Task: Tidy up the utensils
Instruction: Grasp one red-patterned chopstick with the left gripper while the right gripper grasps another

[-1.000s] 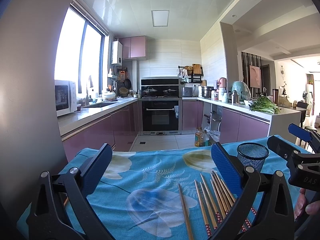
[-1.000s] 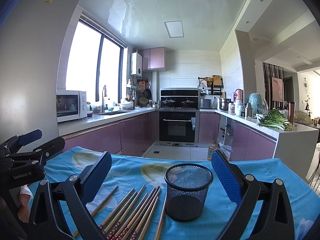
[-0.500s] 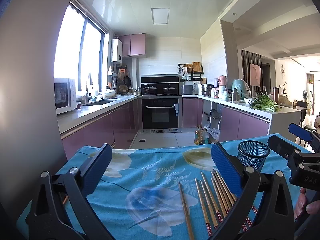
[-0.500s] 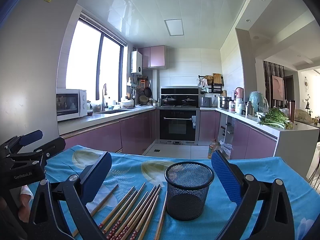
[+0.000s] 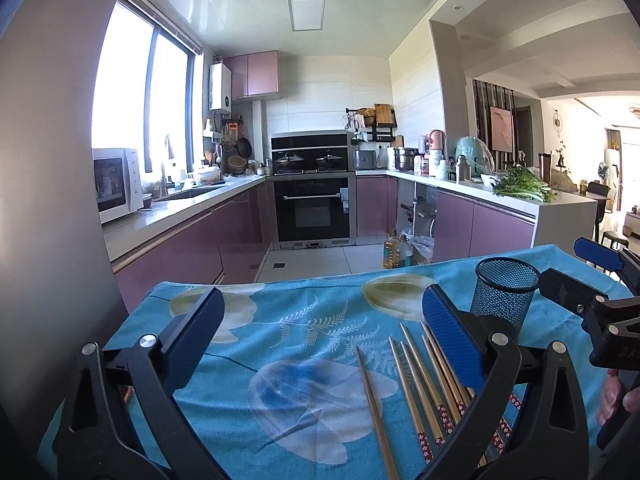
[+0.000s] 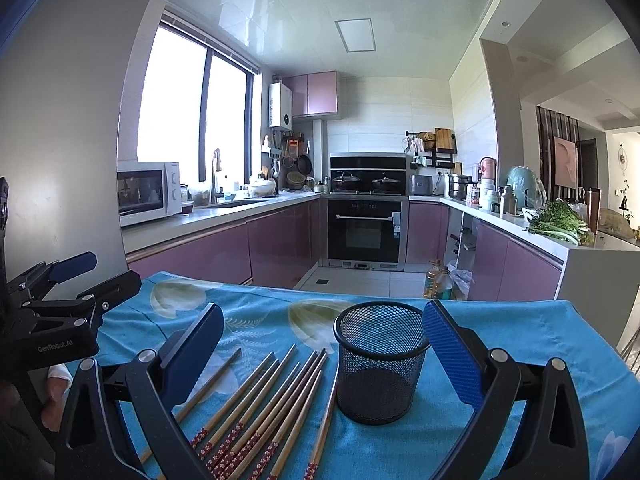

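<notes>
Several wooden chopsticks (image 6: 268, 404) with red patterned ends lie side by side on the blue floral tablecloth (image 6: 520, 340); they also show in the left wrist view (image 5: 416, 388). An empty black mesh cup (image 6: 380, 360) stands upright just right of them, also in the left wrist view (image 5: 504, 292). My left gripper (image 5: 320, 332) is open and empty above the cloth, left of the chopsticks. My right gripper (image 6: 320, 340) is open and empty, its jaws standing either side of the cup and chopsticks.
The table's far edge (image 5: 320, 280) drops to the kitchen floor. Purple cabinets, an oven (image 5: 314, 208) and counters stand behind. Oil bottles (image 5: 394, 248) sit on the floor. A grey wall (image 5: 48, 200) is close on the left.
Both views have tilted slightly; the table objects sit a little lower in the frames. Both grippers stay open and nothing on the table has moved.
</notes>
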`<state>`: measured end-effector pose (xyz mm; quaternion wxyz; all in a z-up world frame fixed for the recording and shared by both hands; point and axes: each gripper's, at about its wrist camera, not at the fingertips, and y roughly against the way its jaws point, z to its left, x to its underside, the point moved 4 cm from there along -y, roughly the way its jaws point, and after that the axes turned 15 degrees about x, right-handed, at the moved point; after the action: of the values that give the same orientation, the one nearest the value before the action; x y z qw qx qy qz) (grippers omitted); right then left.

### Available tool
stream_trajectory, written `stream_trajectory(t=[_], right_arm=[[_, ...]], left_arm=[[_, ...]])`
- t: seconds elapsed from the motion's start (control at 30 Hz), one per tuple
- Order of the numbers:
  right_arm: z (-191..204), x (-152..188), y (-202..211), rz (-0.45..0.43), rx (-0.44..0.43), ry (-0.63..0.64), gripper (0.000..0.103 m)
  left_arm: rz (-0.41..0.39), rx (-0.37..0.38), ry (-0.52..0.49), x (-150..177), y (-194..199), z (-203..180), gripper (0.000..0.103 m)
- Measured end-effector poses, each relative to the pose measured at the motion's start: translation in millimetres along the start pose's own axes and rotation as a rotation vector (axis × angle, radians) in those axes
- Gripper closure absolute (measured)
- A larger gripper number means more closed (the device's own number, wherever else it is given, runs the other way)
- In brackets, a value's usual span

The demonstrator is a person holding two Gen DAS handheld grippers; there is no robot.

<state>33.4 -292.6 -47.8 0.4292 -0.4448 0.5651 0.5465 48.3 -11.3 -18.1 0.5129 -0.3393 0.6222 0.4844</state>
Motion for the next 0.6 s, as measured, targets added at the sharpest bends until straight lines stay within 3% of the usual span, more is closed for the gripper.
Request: stream_trajectory(t=[0.1, 0.33, 0.4, 0.6], right_arm=[[0.0, 9.4, -5.6, 0.063, -0.021, 0.023, 0.007], [5.7, 45.0, -33.0, 0.302, -0.067, 0.088, 0.007], [6.7, 55.1, -42.4, 0.361, -0.066, 0.106, 0.012], [12.0, 78.7, -71.3, 0.528, -0.074, 0.134, 0.042]], left_arm=[[0.067, 0.044, 0.000, 6.9, -11.0, 2.4, 0.005], [0.276, 0.108, -0.006, 33.6, -47.4, 8.8, 0.005], [0.344, 0.131, 0.000, 42.5, -60.1, 11.4, 0.006], [0.511, 0.200, 0.009, 74.2, -98.9, 10.4, 0.026]])
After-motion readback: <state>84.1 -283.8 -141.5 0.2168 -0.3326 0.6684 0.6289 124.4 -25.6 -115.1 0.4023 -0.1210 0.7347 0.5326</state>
